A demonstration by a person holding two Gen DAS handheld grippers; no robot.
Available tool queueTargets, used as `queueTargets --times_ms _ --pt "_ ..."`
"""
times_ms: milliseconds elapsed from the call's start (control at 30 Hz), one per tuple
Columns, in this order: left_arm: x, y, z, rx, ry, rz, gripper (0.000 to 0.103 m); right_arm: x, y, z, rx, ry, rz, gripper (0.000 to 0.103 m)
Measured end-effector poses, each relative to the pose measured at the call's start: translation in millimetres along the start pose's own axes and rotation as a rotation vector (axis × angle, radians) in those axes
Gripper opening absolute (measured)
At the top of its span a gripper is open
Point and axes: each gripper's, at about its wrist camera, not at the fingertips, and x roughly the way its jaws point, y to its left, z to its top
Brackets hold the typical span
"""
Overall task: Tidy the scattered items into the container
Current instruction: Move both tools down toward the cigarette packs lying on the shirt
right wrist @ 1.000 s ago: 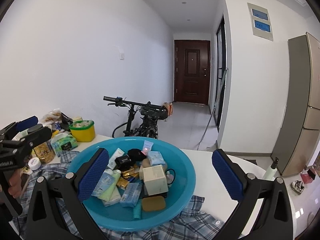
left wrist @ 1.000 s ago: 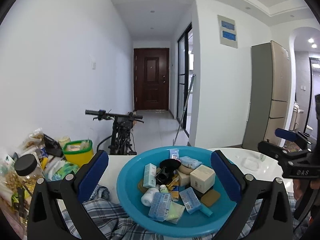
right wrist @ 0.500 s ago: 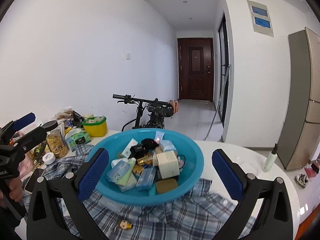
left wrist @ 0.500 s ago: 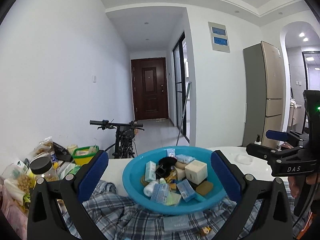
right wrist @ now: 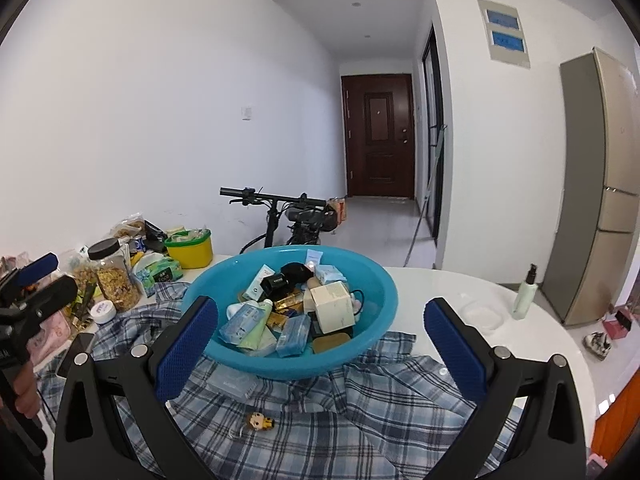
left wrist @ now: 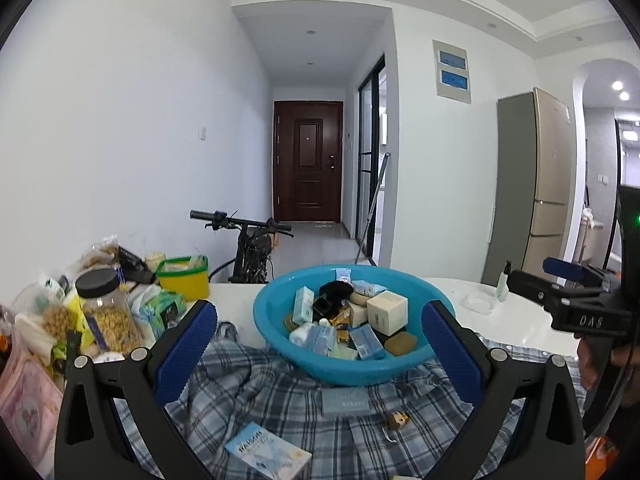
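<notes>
A blue basin (left wrist: pixel 316 364) (right wrist: pixel 384 308) full of small boxes, tubes and soaps rests on a plaid shirt (left wrist: pixel 288 416) (right wrist: pixel 360 416) on a white round table. On the shirt lie a pale blue box (left wrist: pixel 267 453), a flat grey packet (left wrist: pixel 346 400) (right wrist: pixel 234 384) and a small figurine (left wrist: pixel 396 420) (right wrist: pixel 260 422). My left gripper (left wrist: pixel 318 352) and my right gripper (right wrist: pixel 320 344) both stand open and empty, held back from the basin, above the shirt.
Snack jars (right wrist: pixel 114 280), bags, tissue packs and a yellow tub (left wrist: pixel 183 278) crowd the table's left side. A pump bottle (right wrist: pixel 525 294) and a clear dish (right wrist: pixel 482 316) stand at the right. A bicycle (right wrist: pixel 296 220) leans behind the table. A hand (right wrist: pixel 24 384) grips the other tool's handle.
Both grippers have pulled back and risen from the basin, so the shirt, the blue box, the packet and the figurine have come into view. Jaws stayed open.
</notes>
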Motion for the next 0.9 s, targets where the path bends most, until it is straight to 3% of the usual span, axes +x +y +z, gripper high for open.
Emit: queueTargets --times_ms 433,533,767,900 --pt "3 15 -17 -0.105 0.059 0.001 0.103 -25 22 -18 -0.032 -0.038 -0.041 0.103" --pt "7 13 -21 -0.087 0.091 0.001 0.103 -18 21 -24 -0.012 0.01 -0.023 0.103" --pt "20 11 -37 -0.084 0.21 0.036 0.103 7 20 -42 -0.019 0.214 0.002 0.103" --pt "30 8 -51 -0.059 0.297 0.069 0.103 11 23 -55 -0.056 0.273 -0.015 0.103"
